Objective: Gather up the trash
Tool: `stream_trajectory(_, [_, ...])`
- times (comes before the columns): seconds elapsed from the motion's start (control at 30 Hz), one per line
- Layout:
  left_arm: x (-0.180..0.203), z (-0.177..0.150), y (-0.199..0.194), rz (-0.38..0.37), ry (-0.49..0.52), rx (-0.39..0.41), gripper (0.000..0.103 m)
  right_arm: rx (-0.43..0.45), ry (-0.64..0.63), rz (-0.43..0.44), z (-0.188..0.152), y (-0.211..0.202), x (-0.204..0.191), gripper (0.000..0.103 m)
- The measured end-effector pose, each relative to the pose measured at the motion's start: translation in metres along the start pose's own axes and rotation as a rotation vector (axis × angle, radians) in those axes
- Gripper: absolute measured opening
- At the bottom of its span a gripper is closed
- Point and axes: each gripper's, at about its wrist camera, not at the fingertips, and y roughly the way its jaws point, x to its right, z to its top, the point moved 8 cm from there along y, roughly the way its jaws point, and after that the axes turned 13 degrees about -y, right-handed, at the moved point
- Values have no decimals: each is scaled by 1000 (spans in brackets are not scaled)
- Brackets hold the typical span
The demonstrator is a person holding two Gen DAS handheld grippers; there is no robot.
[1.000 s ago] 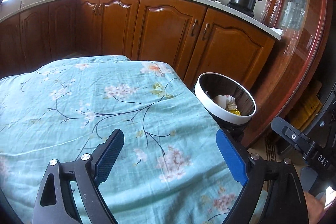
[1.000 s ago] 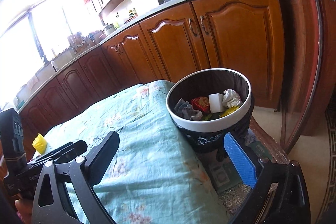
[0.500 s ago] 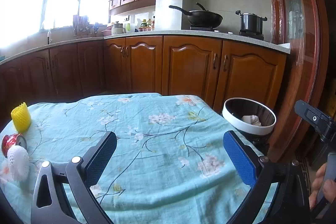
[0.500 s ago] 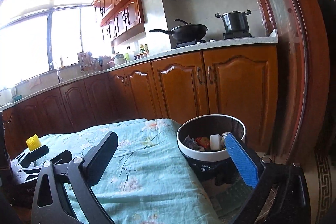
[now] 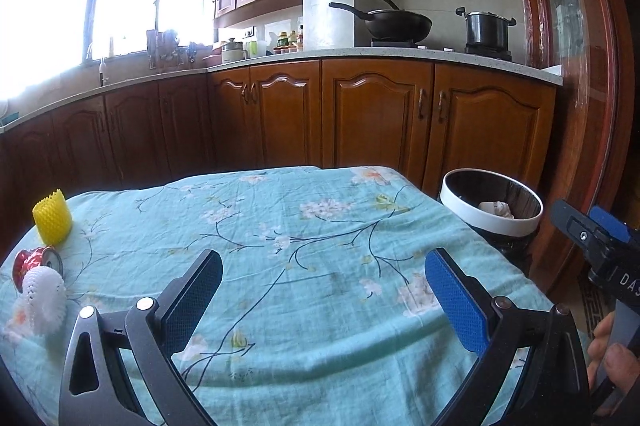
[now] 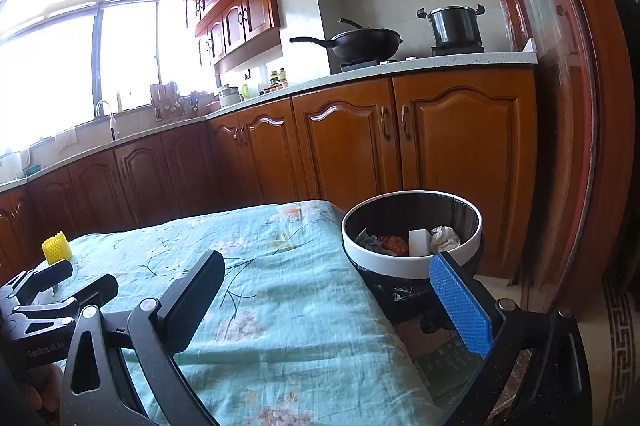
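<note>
A white-rimmed dark trash bin (image 5: pixel 493 216) stands off the table's right end; in the right wrist view (image 6: pixel 412 260) it holds several pieces of trash. On the table's left edge lie a yellow foam net cup (image 5: pixel 52 219), a crushed red can (image 5: pixel 35 262) and a white foam net (image 5: pixel 44 298). The yellow cup also shows in the right wrist view (image 6: pixel 56 247). My left gripper (image 5: pixel 326 302) is open and empty above the cloth. My right gripper (image 6: pixel 332 300) is open and empty, over the table's right edge, near the bin.
The table carries a teal floral cloth (image 5: pixel 280 238). Wooden cabinets (image 5: pixel 376 114) run behind it, with a wok (image 5: pixel 396 22) and a pot (image 5: pixel 486 28) on the stove. A wooden door frame (image 6: pixel 576 146) stands right of the bin.
Both grippers have tilted up and pulled back from the bin. The trash at the table's left edge has come into the left wrist view.
</note>
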Motion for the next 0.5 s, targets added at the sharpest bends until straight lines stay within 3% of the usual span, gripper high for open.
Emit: stream_trajectory(0.5, [-6,1,0,-18,9,19,102,-27,-23,6,-8,6,-5,103])
